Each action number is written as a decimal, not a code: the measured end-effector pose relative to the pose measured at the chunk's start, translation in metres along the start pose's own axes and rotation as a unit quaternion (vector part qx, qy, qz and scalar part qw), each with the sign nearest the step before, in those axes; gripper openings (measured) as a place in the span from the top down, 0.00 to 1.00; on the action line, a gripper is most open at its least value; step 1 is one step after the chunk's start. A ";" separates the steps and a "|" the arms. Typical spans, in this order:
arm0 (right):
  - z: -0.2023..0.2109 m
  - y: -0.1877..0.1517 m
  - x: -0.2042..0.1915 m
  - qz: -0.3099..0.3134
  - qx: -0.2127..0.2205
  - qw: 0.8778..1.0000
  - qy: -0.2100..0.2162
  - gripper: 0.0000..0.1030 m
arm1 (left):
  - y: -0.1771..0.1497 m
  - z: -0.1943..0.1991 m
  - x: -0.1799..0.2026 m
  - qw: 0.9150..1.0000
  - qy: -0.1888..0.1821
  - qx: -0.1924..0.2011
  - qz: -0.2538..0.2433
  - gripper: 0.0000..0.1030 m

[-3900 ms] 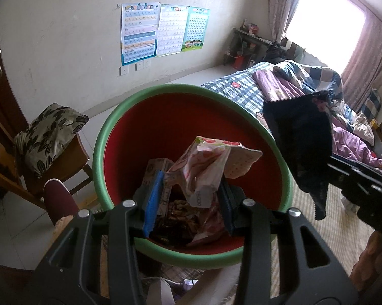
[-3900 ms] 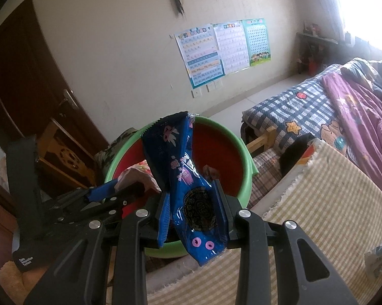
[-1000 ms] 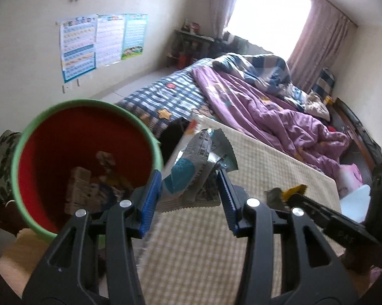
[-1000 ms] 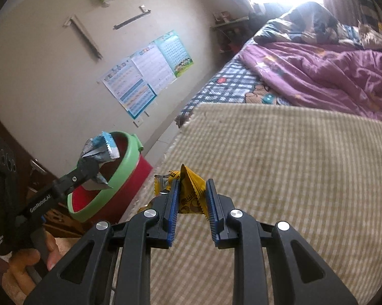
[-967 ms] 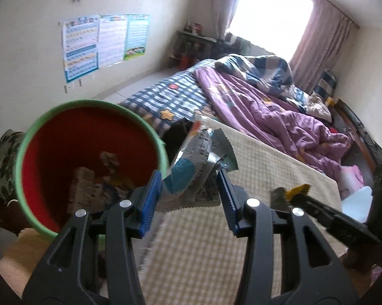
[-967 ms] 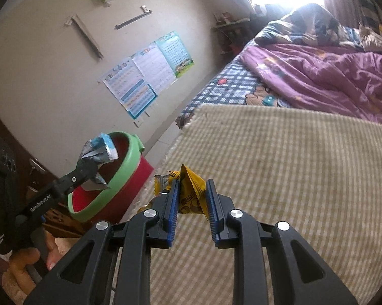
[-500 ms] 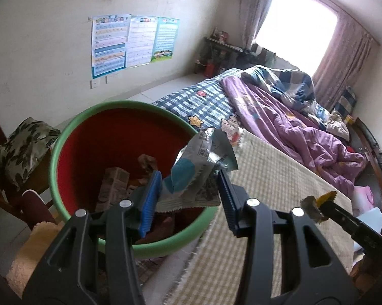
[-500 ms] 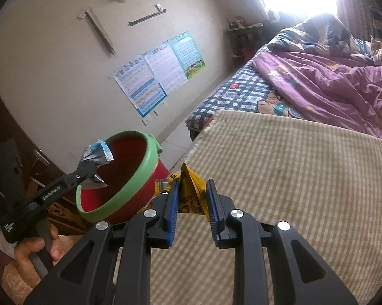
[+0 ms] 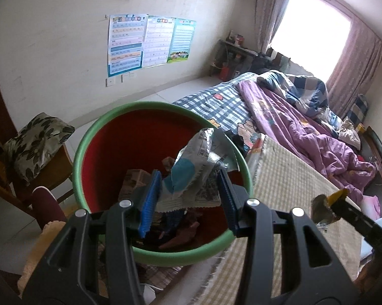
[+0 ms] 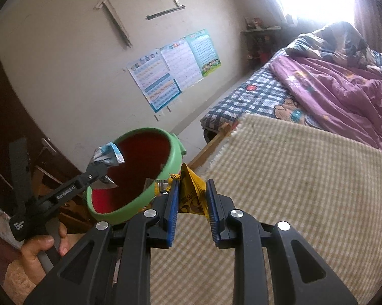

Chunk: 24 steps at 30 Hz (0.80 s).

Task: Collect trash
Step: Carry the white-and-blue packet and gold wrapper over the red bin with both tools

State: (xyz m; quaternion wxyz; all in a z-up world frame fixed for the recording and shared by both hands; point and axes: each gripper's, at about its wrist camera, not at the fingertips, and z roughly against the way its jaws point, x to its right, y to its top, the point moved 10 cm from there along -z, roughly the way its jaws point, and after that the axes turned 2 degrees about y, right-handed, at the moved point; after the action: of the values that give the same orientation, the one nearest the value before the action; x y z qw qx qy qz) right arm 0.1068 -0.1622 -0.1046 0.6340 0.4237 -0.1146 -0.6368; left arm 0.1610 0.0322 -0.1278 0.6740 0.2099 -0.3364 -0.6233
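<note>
- The left gripper (image 9: 188, 198), its jaws closed on a crumpled silver-and-blue wrapper (image 9: 196, 170), holds that wrapper over the open mouth of the red bin with the green rim (image 9: 89, 137)
- The right gripper (image 10: 191, 203), jaws pinched narrow on a folded yellow wrapper (image 10: 191, 190), hangs just beside the bin's rim, above the edge of the checked beige mat (image 10: 292, 178) and not yet over the opening
- Inside the bin lie earlier pieces of trash (image 9: 135, 180): a small carton and several dark packets, heaped at the bottom
- By the look of it, the job is well advanced: the bin already carries a load, and two more wrappers are lifted and close to being dropped
- What appears left is the release of the silver-and-blue wrapper, then a short carry of the yellow one across the rim
- No loose litter shows on the visible stretch of mat or on the bed with the purple quilt (image 10: 343, 89); parts of the room lie outside both views, so whether more remains cannot be told
</note>
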 end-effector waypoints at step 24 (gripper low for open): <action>-0.056 0.031 -0.048 0.070 -0.018 0.997 0.026 0.78 | -0.001 -0.007 -0.017 1.000 0.019 -0.006 0.017 0.57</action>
State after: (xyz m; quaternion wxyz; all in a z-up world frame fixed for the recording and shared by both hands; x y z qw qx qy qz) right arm 0.1594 -0.1018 -0.0991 0.6875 0.4196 -0.1155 -0.5814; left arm 0.1647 0.0481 -0.1366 0.6923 0.2119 -0.3234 -0.6093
